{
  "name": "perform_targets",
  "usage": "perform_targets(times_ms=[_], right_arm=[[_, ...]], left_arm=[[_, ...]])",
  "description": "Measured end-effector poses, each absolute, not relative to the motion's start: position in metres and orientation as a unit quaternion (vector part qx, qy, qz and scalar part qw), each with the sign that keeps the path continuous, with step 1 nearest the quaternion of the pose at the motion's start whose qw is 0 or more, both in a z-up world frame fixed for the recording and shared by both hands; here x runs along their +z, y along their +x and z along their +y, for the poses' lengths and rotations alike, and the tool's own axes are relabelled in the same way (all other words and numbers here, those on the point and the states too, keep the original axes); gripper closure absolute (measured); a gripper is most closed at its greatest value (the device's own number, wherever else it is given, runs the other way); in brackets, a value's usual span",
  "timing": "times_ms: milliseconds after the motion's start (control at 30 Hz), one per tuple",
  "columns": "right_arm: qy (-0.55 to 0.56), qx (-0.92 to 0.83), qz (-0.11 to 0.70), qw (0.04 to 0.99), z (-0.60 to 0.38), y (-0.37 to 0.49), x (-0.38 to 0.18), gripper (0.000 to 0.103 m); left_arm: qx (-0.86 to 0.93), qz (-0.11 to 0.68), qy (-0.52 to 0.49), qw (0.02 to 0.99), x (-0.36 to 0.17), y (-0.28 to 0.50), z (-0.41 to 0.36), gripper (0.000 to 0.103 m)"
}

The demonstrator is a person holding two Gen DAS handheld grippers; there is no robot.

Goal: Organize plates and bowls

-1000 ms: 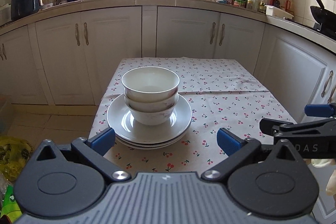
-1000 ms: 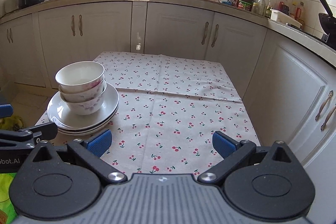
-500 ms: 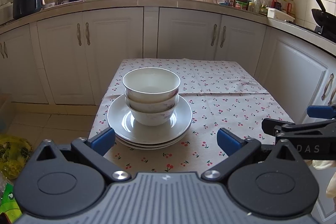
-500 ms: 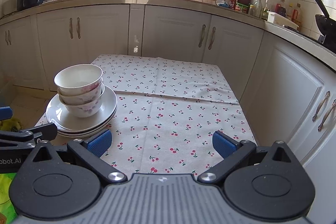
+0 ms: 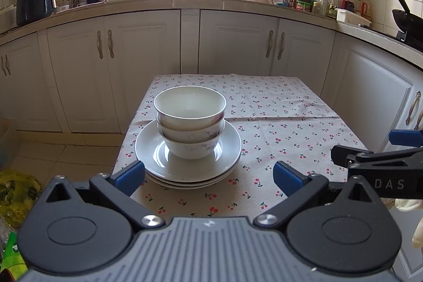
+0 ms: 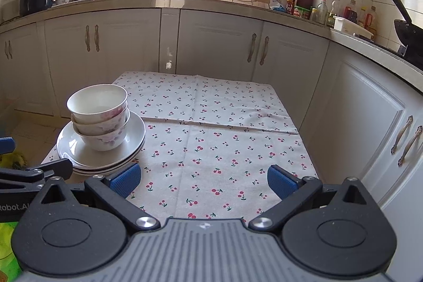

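Note:
Three white bowls [image 5: 189, 120] with faint pink flowers are nested upright on a stack of white plates [image 5: 227, 163] at the table's near left. The stack also shows in the right wrist view, bowls [image 6: 99, 115] on plates [image 6: 132, 144]. My left gripper [image 5: 208, 176] is open and empty, held back from the table's near edge in front of the stack. My right gripper [image 6: 203, 180] is open and empty, to the right of the stack, and shows from the side in the left wrist view [image 5: 370, 157].
The table [image 6: 224, 144] carries a cherry-print cloth. White cabinets [image 5: 238, 44] and a cluttered counter run behind and along the right. A black wok [image 6: 407, 31] sits at the right. Yellow-green bags [image 5: 15, 192] lie on the floor at left.
Both grippers have tilted or risen slightly, so the stack sits a bit lower in view. Bowls and plates have not moved. Both jaws stay open.

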State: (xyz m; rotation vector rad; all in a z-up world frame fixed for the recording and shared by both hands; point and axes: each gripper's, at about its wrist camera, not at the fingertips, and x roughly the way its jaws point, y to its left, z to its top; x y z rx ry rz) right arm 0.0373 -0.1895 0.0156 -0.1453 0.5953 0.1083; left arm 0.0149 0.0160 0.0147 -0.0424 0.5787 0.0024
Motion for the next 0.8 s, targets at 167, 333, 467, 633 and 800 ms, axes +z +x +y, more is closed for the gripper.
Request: perform_targets(times_ms=[167, 333, 467, 633, 800], right_arm=[[-0.069, 0.053, 0.293, 0.952, -0.1900, 0.0373, 0.0155, 0.000], [-0.069, 0.052, 0.290, 0.953, -0.1893, 0.0368, 0.0162, 0.000], [-0.069, 0.051, 0.286, 0.954, -0.1895, 0.0358, 0.0169, 0.000], [-0.069, 0.052, 0.286, 0.954, -0.1898, 0.0354, 0.0171, 0.000], [-0.071, 0.051, 0.285, 0.955, -0.1894, 0.0356, 0.0178, 0.000]], left_arm=[[0.002, 0.285, -0.021, 0.958, 0.0147, 0.0148, 0.0155, 0.001], [0.003, 0.283, -0.023, 0.959, 0.0150, 0.0143, 0.0155, 0.001], [0.004, 0.281, -0.022, 0.959, 0.0148, 0.0133, 0.0150, 0.001], [0.005, 0.280, -0.022, 0.960, 0.0146, 0.0121, 0.0145, 0.001], [0.005, 0.280, -0.022, 0.960, 0.0147, 0.0121, 0.0146, 0.001]])
